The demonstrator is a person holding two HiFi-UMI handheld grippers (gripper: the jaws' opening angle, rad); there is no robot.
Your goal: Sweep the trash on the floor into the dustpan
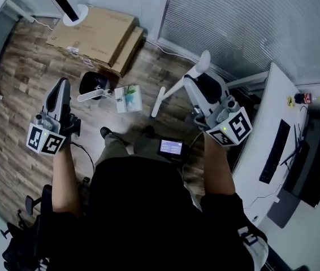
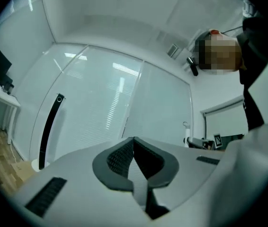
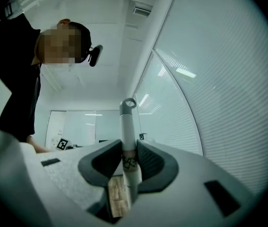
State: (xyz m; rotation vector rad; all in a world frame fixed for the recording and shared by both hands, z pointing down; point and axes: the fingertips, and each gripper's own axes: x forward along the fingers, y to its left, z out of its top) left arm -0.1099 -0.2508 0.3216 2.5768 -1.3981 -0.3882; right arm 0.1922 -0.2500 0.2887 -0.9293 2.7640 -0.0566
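My right gripper (image 1: 195,81) (image 3: 128,151) is shut on a white broom handle (image 3: 127,122) with a ring at its top. In the head view the broom (image 1: 165,95) slants down and left toward the wooden floor. A black dustpan (image 1: 93,84) with a white handle lies on the floor ahead of my left gripper. Beside the dustpan lies a white and green piece of trash (image 1: 129,98). My left gripper (image 1: 62,85) (image 2: 134,148) hangs well above the floor, shut with nothing between its jaws. It points at a glass wall.
Flat cardboard boxes (image 1: 95,35) lie at the far side, next to a round white stand base (image 1: 75,16). A white desk (image 1: 262,168) with a keyboard (image 1: 276,151) and a bottle (image 1: 305,99) runs along the right. A chair base (image 1: 18,230) is near left.
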